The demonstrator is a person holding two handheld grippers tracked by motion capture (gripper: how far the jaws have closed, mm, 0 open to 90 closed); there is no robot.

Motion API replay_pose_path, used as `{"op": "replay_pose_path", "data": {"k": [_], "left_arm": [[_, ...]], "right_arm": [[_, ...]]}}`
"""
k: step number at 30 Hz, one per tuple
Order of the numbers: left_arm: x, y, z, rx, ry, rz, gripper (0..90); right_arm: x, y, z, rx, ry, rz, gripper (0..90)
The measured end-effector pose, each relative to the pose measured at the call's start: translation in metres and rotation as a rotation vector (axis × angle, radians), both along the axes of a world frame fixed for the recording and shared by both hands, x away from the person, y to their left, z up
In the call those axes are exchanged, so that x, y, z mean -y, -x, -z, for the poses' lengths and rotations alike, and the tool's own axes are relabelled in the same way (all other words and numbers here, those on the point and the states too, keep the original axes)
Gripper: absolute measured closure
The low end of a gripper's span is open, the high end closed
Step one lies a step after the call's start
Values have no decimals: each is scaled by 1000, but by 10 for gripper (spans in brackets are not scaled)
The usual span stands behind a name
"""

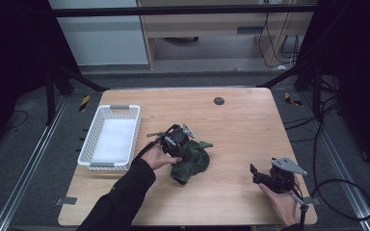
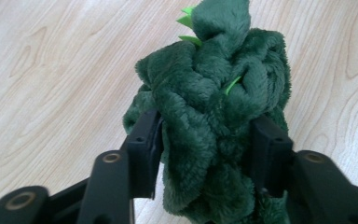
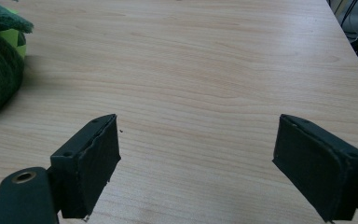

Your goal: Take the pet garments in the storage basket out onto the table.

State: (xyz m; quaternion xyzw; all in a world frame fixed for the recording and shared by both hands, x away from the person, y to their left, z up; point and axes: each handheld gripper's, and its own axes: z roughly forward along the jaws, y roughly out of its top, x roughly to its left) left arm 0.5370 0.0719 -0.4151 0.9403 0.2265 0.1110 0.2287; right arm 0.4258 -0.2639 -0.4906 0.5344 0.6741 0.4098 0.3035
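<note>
the left tongs [image 1: 185, 144] are gripping a green plush toy [image 1: 191, 161] near the middle of the wooden table [image 1: 241, 130]. in the left gripper view the left tongs [image 2: 205, 140] are pressing their two black jaws into the toy [image 2: 214, 107] from either side, and the soft fabric is bunching and bulging up between them and spilling out past both jaws. small bright green bits are poking out of the toy's far end, beyond the jaws. in the high view the toy is lying on the table just under and in front of these tongs, and the person's left hand [image 1: 156, 156] is wrapping around the tongs' body, a dark sleeve [image 1: 118, 199] running back toward the near edge.

the right tongs [image 1: 256, 174] are sitting well apart from the toy, off to its right and nearer the person, close to the table's near right corner, with the right hand [image 1: 282, 197] holding them from behind. in the right gripper view the right tongs [image 3: 196, 151] are standing wide open, with nothing but bare table between the jaws. the toy [image 3: 0, 70] is showing at the far left of that view, beyond and to the left of the left-hand jaw, not touching it.

a white basket [image 1: 99, 125] is standing to the left of the left tongs, apart from the toy. a small dark round spot [image 1: 218, 100] is sitting on the table farther off, beyond the left tongs.
</note>
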Motion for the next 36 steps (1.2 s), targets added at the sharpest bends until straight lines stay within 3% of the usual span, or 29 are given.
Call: {"op": "replay_pose_path", "data": {"k": [8,17,23,36], "left_arm": [[-9,3,-7,17,44,-9,392],[-25,12,-20,66,136,-42,341],[-38,19,-25,93,209,-87,316],[-80,34,-18,169,381,-234,289]], "right_arm": [[0,0,0,-1,-2,2,140],[0,0,0,-1,-1,3,138],[0,0,0,-1,-3,5,138],[0,0,0,-2,-5,5,137]]}}
